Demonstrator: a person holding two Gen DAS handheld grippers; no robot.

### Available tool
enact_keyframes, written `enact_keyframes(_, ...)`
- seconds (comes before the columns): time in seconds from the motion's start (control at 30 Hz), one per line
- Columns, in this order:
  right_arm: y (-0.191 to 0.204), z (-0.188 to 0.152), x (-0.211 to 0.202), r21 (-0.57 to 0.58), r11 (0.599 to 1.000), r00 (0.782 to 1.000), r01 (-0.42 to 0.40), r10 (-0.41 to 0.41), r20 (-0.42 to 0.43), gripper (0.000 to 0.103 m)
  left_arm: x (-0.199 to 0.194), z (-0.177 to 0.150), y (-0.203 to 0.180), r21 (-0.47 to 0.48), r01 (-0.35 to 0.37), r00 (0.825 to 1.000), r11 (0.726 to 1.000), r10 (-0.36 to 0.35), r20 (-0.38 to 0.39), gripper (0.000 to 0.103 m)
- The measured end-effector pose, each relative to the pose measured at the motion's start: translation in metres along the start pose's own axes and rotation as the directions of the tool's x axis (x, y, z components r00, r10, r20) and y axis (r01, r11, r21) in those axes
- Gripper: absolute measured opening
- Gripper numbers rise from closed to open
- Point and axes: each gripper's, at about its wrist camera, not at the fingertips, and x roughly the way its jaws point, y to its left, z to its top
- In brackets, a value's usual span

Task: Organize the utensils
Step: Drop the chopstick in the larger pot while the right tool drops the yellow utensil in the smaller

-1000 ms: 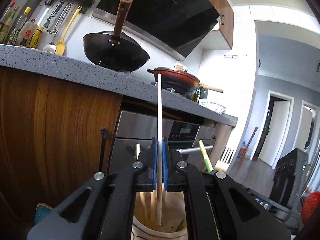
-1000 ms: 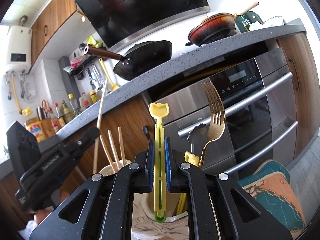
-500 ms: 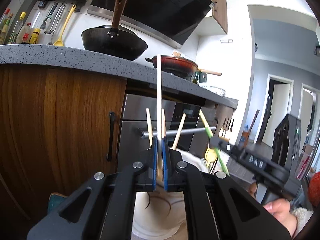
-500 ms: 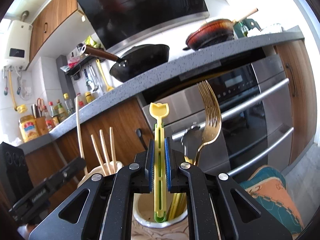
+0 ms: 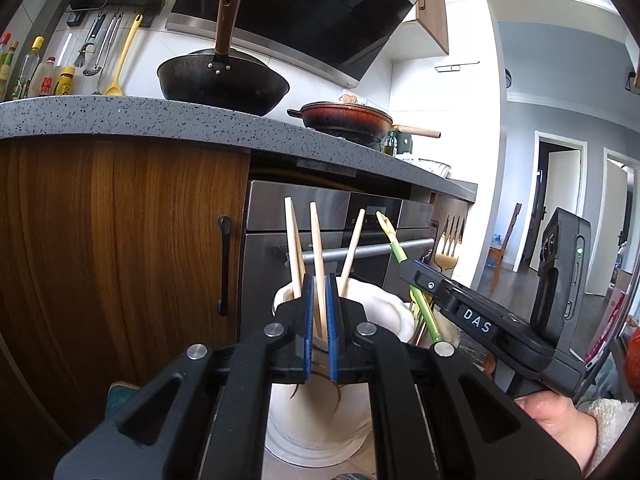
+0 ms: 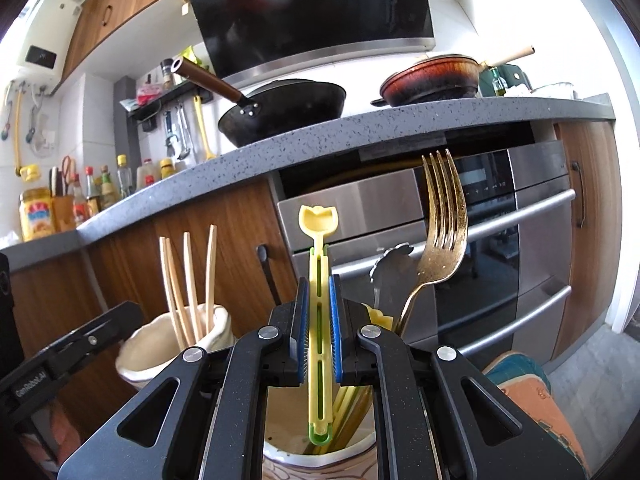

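Left claw (image 5: 318, 320) pinches a chopstick (image 5: 317, 256) upright over the white holder (image 5: 360, 304), left of the oven (image 6: 480, 240), so we can drop it among the others. Right claw (image 6: 319, 344) pinches the yellow utensil (image 6: 318, 280), long axis vertical, head up, above the patterned cup (image 6: 320, 462), below the oven.

You can read "DAS" on the right gripper (image 5: 430, 322) body, and "GenRobot.AI" along the side of the left gripper (image 6: 120, 314).
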Motion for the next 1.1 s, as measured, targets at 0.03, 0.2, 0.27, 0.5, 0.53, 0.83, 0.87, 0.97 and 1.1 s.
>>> enact_keyframes(0.03, 0.001, 0.000, 0.001, -0.006, 1.000, 1.000, 0.002, -0.002, 0.000, 0.010, 0.000, 0.000, 0.000, 0.000, 0.000, 1.000, 1.000, 0.000, -0.001, 0.006)
enact_keyframes(0.2, 0.006, -0.004, -0.001, -0.040, 0.999, 1.000, 0.010, -0.011, -0.011, 0.010, -0.003, -0.002, 0.000, 0.001, 0.000, 1.000, 1.000, 0.000, -0.003, 0.006)
enact_keyframes(0.27, 0.006, -0.004, -0.005, -0.042, 0.999, 1.000, 0.015, -0.015, -0.011, 0.010, -0.005, -0.003, 0.001, -0.002, 0.000, 1.000, 1.000, 0.000, -0.005, 0.006)
enact_keyframes(0.5, -0.003, -0.002, -0.020, 0.020, 1.000, 1.000, 0.001, -0.001, -0.023, 0.011, -0.013, -0.006, 0.006, -0.007, -0.007, 1.000, 1.000, 0.007, -0.015, 0.006)
enact_keyframes(0.53, -0.004, -0.002, -0.022, 0.023, 1.000, 1.000, -0.002, 0.002, -0.027, 0.011, -0.014, -0.007, 0.007, -0.009, -0.008, 1.000, 1.000, 0.008, -0.017, 0.006)
enact_keyframes(0.83, 0.004, -0.011, -0.021, 0.002, 0.999, 0.994, -0.035, 0.035, -0.103, 0.011, -0.021, -0.010, 0.017, -0.036, -0.016, 0.999, 0.999, 0.015, -0.033, 0.010)
enact_keyframes(0.87, 0.005, -0.012, -0.020, 0.000, 0.999, 0.993, -0.036, 0.035, -0.108, 0.011, -0.021, -0.011, 0.017, -0.040, -0.020, 0.999, 0.999, 0.018, -0.033, 0.021)
enact_keyframes(0.97, 0.005, -0.013, -0.017, -0.003, 0.999, 0.991, -0.034, 0.034, -0.128, 0.011, -0.022, -0.011, 0.018, -0.045, -0.014, 0.999, 0.999, 0.013, -0.030, 0.028)
enact_keyframes(1.1, 0.007, -0.013, -0.017, -0.015, 0.999, 0.991, -0.033, 0.031, -0.130, 0.019, -0.021, -0.010, 0.017, -0.034, -0.018, 0.999, 0.999, 0.017, -0.029, 0.030)
